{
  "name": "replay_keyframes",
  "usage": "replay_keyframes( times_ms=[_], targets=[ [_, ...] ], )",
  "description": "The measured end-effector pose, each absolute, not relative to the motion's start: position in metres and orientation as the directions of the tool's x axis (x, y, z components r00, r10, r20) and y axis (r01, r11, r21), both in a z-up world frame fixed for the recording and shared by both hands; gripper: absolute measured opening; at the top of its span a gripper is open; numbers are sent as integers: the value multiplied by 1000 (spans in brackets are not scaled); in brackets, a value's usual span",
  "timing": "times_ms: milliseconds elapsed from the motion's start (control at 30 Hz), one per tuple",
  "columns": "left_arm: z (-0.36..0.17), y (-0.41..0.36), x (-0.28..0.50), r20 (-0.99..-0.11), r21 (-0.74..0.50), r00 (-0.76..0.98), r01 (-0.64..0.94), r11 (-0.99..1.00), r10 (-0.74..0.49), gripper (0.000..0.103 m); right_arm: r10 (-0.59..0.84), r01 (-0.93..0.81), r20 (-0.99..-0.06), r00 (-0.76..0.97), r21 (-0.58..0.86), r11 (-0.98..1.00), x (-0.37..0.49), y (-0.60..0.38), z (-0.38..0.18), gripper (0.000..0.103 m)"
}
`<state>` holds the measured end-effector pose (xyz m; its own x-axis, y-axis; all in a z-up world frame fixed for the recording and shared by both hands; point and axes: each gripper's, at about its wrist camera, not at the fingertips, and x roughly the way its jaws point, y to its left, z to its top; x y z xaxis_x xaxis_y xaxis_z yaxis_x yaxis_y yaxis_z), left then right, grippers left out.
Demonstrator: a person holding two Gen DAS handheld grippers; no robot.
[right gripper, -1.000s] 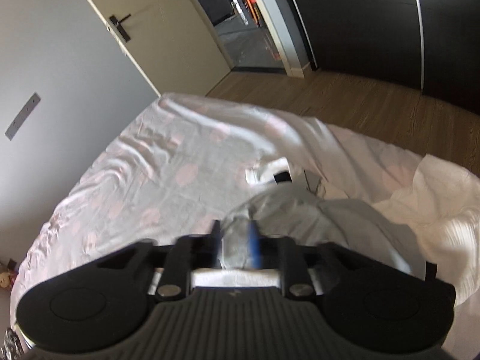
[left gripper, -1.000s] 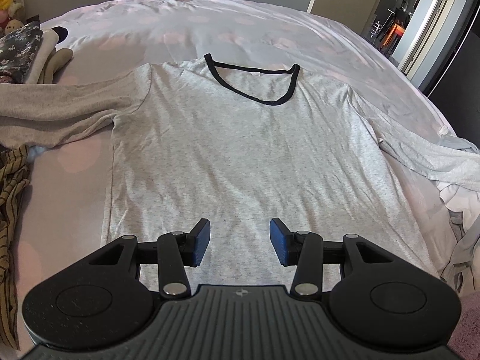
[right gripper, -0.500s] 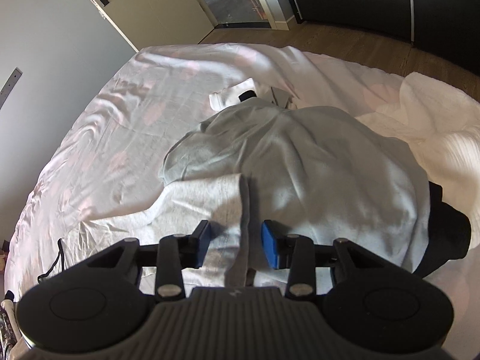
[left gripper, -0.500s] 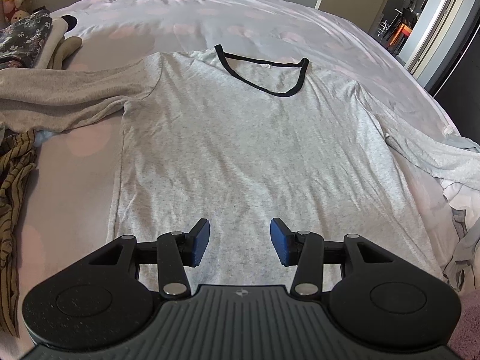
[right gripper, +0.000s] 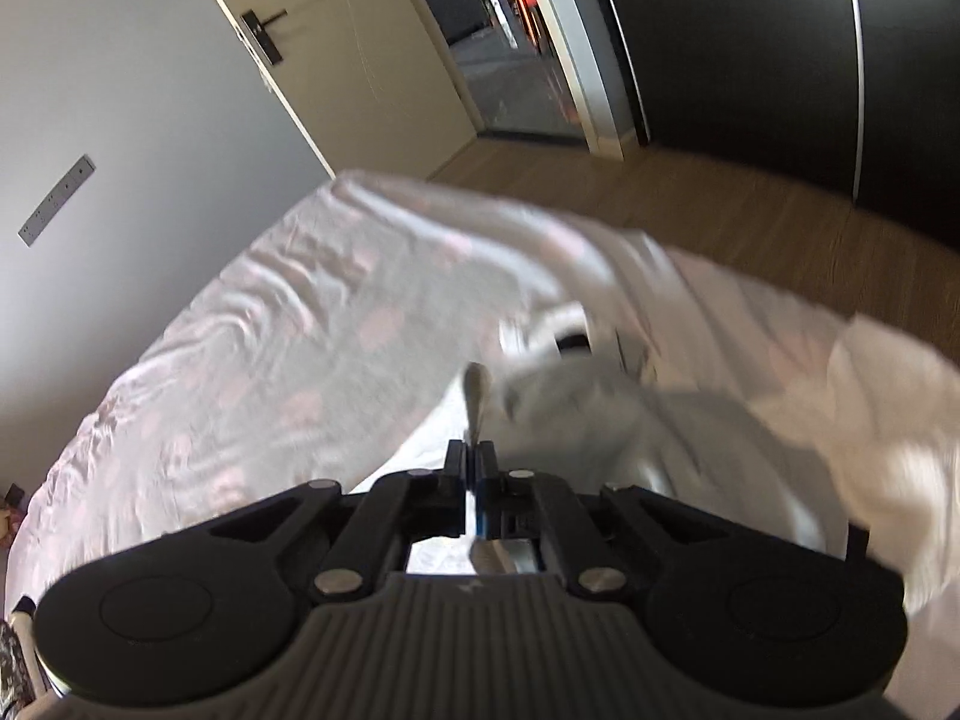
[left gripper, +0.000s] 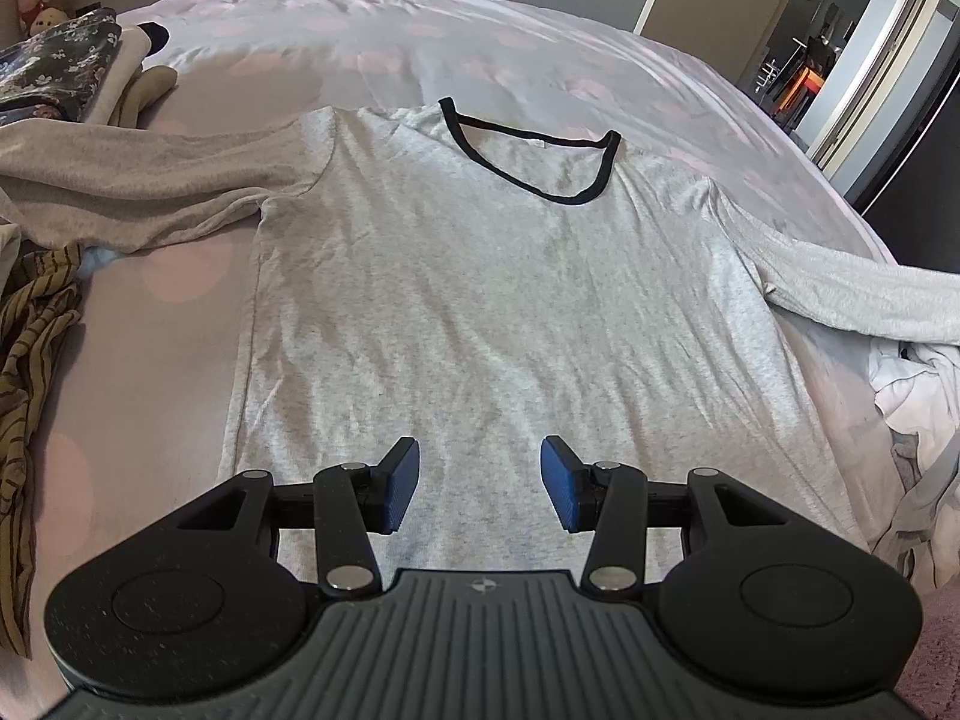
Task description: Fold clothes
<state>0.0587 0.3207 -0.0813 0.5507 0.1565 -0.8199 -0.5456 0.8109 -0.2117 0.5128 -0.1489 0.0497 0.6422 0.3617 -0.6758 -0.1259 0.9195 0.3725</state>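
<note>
A grey long-sleeved shirt [left gripper: 480, 276] with a black neckline lies flat, front up, on the pink-spotted bed sheet [left gripper: 420, 42]. My left gripper [left gripper: 480, 474] hovers open over the shirt's lower middle, with nothing between its blue pads. The shirt's left sleeve [left gripper: 150, 180] trails off to the left. Its right sleeve [left gripper: 858, 294] stretches out to the right edge. In the blurred right wrist view my right gripper [right gripper: 472, 456] is shut on a thin fold of grey sleeve fabric [right gripper: 477, 396] that sticks up from the jaws.
A brown striped garment [left gripper: 30, 372] and floral fabric [left gripper: 54, 72] lie at the bed's left side. Crumpled white and grey clothes [left gripper: 918, 384] are heaped on the right. Beyond the bed are a wooden floor [right gripper: 750, 222] and a door [right gripper: 336, 60].
My right gripper went from open over the sleeve's end to shut on it and rose. The right sleeve now lies pulled out straighter to the right. The left gripper stayed open.
</note>
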Motion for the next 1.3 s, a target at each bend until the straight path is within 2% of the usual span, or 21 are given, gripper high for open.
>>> replay_keyframes(
  times_ms=[233,600,733,833,1000,1300],
  targets=[
    [-78,334,48,-818,-210,547,-568,796,175,43,400,-156,-650,646,401,903,531,-105,96,3],
    [-73,362,41,-811,-194,549,-576,794,201,43,635,-511,-505,584,379,771,486,82,204,3],
    [-71,375,35,-805,-201,557,-579,790,203,43,696,-620,-486,529,338,708,459,155,224,3],
    [-68,385,33,-801,-190,560,-576,795,214,43,737,-687,-505,450,331,647,434,206,215,3],
    [-63,403,30,-793,-163,561,-569,806,236,43,778,-763,-560,286,359,539,393,279,170,3],
    [-58,442,36,-768,-135,580,-562,816,272,43,734,-795,-676,72,406,451,353,390,61,3]
  ],
)
